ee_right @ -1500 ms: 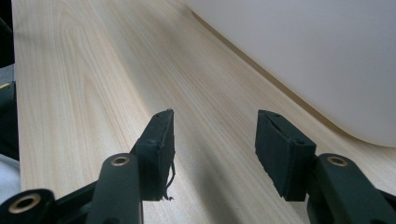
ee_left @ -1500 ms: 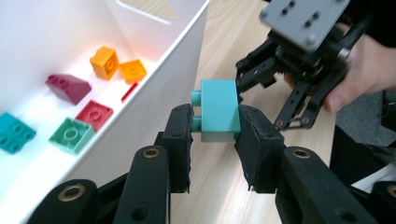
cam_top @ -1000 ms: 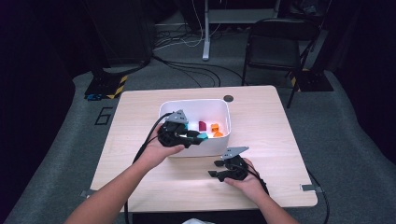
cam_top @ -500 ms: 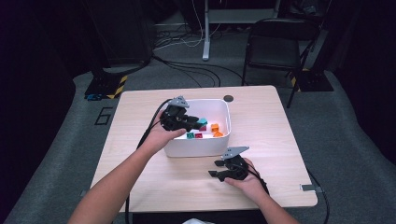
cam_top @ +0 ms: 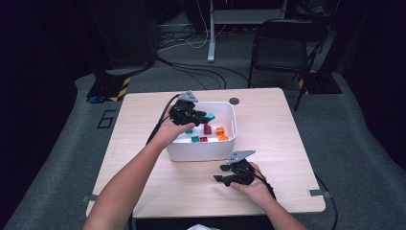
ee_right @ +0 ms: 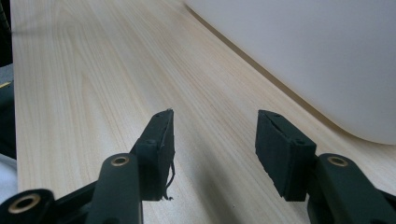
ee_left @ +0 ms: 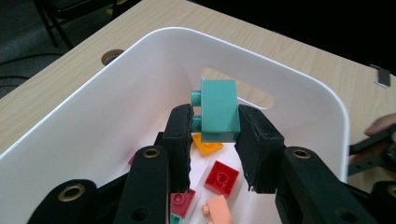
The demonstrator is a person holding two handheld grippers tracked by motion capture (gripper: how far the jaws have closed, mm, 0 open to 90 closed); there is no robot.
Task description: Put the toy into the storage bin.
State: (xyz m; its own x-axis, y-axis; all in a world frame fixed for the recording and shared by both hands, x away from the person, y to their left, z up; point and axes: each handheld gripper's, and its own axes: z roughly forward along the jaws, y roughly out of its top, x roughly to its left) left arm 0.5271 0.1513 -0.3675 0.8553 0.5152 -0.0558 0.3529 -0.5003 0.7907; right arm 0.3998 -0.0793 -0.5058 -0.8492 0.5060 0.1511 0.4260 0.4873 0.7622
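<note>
We see the left claw [ee_left: 215, 126] pinching a teal brick [ee_left: 218, 111] between its two black pads, one pad on each side face, the brick's studs pointing toward the left pad. The brick sits at the very tips of the claw, raised above the floor of the white bin [ee_left: 299, 100] and inside its walls. Below it in the bin lie loose bricks: a red one [ee_left: 222, 177], an orange one [ee_left: 207, 143] and a peach one [ee_left: 218, 212]. From above, we find the left claw [cam_top: 203, 116] over the bin [cam_top: 201, 151], which stands near the middle of the tabletop [cam_top: 268, 120]. The right claw [ee_right: 215, 154] is spread with nothing between its pads, low over the tabletop just beside the bin's outer wall, toward the near edge.
</note>
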